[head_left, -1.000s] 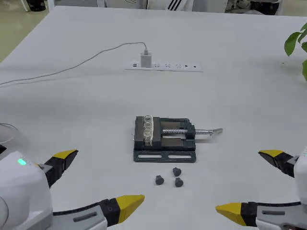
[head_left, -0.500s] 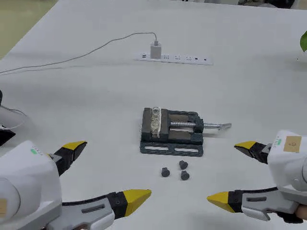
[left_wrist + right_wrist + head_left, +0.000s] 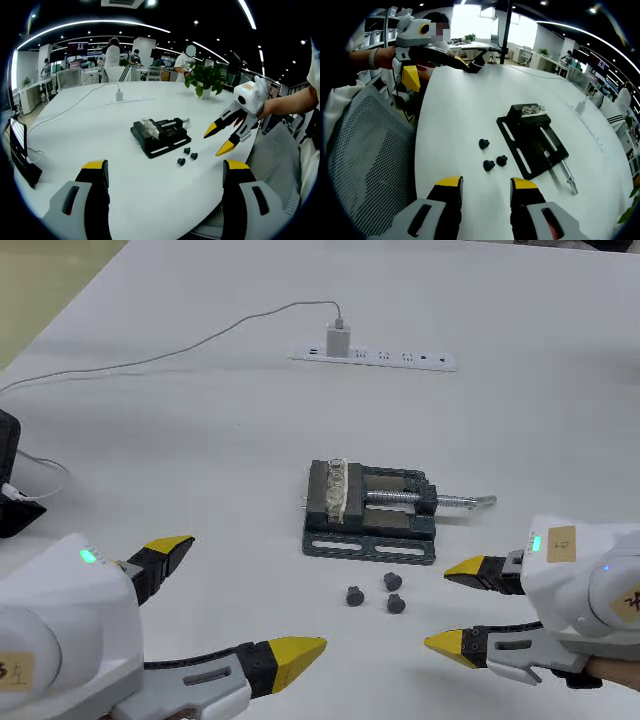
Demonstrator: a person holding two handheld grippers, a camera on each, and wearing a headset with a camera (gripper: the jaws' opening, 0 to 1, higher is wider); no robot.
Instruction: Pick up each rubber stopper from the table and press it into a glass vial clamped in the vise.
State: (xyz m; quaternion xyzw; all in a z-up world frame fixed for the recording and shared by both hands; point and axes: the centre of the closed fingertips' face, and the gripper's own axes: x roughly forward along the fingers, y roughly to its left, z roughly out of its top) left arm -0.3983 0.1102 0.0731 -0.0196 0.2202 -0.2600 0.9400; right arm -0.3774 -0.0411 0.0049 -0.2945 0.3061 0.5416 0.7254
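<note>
Three dark rubber stoppers lie loose on the white table, just in front of a black vise. The vise clamps a row of clear glass vials upright at its left end. My right gripper hovers open, empty, just right of the stoppers. Through its own view the stoppers lie just ahead of its jaws, with the vise beyond. My left gripper is wide open and empty at the near left. Its view has the vise and stoppers ahead.
A white power strip with a plugged charger and a long cable lies at the far side. A black device sits at the left edge. A mesh chair stands by the near table edge, and a potted plant at the far end.
My right gripper has moved left toward the stoppers and its jaws have narrowed. The head camera has shifted, so the vise sits further right in the picture.
</note>
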